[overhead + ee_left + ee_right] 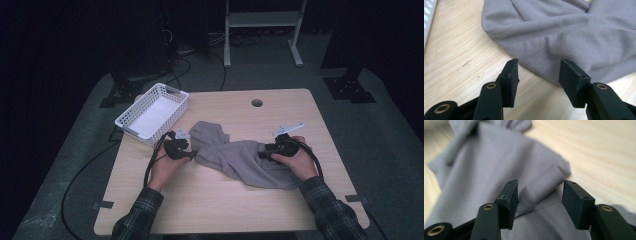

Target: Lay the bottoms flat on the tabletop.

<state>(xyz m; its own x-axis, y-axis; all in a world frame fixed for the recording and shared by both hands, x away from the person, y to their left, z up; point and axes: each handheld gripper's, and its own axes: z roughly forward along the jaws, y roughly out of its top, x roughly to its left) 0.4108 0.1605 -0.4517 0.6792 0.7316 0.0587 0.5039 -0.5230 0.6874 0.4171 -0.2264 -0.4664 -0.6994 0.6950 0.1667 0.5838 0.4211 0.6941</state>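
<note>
While grey cloth [240,157] lies between them | left claw [539,71] spread at its edge | right claw [540,195] spread over it

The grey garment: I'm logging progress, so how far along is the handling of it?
Nothing looks finished: the grey garment lies twisted and bunched on the table. In hand: the left gripper and right gripper stand open at its opposite ends, gripping nothing. Left: grasping and straightening it; the white basket holds no cloth.
</note>
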